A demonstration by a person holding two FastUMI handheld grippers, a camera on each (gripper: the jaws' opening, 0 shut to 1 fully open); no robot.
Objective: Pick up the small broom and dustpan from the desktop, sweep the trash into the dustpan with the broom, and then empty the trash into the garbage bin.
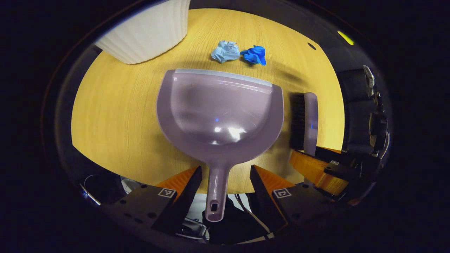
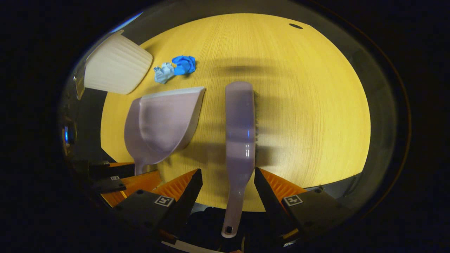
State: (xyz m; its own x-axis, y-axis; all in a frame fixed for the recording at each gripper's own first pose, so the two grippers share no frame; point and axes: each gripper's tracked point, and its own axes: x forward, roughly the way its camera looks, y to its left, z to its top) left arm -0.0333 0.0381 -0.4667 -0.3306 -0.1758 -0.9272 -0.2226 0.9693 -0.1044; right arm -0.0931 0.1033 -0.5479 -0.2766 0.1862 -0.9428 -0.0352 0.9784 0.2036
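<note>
Dustpan (image 1: 219, 112) lies flat on the tabletop (image 1: 116, 116), handle over the near edge, lip toward two crumpled scraps (image 1: 238, 53) and a white bin (image 1: 147, 30) at the far edge. Broom (image 2: 240, 130) lies parallel beside it, open wood beyond. Left gripper (image 1: 225, 196) and right gripper (image 2: 227, 200) straddle their handles, jaws apart.

A pale lilac dustpan (image 1: 219, 112) lies flat on the wooden tabletop (image 1: 116, 116), its handle reaching past the near edge. Just beside it rests the matching broom (image 2: 240, 130), bristles dark. Two crumpled scraps, pale blue (image 1: 225, 51) and bright blue (image 1: 254, 55), sit touching beyond the pan's lip, near a white ribbed garbage bin (image 1: 147, 30).
</note>
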